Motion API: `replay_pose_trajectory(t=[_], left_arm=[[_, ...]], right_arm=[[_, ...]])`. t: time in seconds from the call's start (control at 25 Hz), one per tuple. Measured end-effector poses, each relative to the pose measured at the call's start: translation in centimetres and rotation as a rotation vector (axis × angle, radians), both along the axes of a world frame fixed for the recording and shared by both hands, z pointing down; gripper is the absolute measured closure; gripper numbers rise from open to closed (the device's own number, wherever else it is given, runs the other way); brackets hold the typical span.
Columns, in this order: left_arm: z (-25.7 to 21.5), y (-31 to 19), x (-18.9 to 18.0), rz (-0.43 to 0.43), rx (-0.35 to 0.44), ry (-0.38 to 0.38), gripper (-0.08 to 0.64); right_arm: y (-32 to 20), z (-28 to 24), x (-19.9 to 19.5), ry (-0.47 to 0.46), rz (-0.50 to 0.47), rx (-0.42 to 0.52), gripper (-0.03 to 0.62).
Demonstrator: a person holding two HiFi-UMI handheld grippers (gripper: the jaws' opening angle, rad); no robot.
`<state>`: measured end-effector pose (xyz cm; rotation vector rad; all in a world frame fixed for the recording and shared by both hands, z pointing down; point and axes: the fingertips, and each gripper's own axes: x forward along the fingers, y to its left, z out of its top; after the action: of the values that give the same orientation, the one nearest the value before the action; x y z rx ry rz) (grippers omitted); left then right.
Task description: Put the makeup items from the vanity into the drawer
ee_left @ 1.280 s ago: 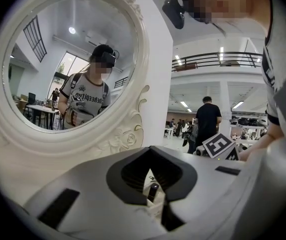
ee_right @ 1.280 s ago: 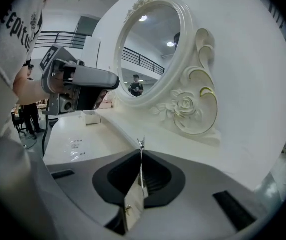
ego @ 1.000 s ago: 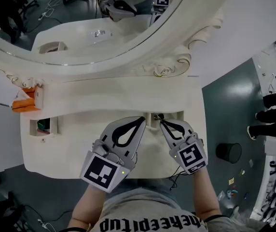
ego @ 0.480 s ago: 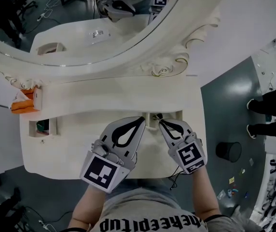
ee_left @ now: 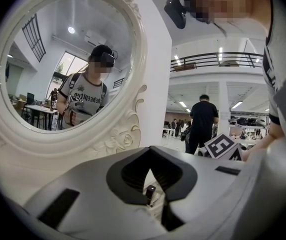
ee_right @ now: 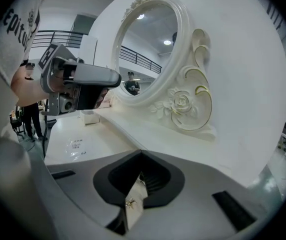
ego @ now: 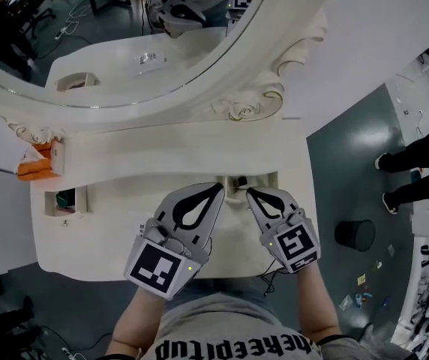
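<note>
I read left claw (ego: 219,188) and right claw (ego: 249,193) both closed tip to tip, empty. Small dark makeup item (ego: 238,181) lies between them on the tabletop (ego: 109,238).

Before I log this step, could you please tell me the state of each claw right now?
Left claw: closed, nothing gripped.
Right claw: closed, nothing gripped.
</note>
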<state>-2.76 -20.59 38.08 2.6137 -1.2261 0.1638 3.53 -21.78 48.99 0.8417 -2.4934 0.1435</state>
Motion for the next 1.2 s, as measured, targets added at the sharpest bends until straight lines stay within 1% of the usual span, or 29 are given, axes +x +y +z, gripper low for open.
replay_pose_trajectory(t=[0.4,0.64,1.2], left_arm=[[-1.0,0.7,3.0,0.058,0.021,-0.001,0.545],[-1.8,1.4,5.4,0.114,0.042,0.005,0.545],[-3.6,4.7,11.8,0.250,0.095,0.003,0.545]], right_arm=[[1.1,-4.1,1.7,-0.194,0.081,-0.012,0.577],[2.0,-7.4,3.2,-0.296,0.139,0.021,0.577],[5.7,-13.1,8.0,-0.410,0.230,0.126,0.578]])
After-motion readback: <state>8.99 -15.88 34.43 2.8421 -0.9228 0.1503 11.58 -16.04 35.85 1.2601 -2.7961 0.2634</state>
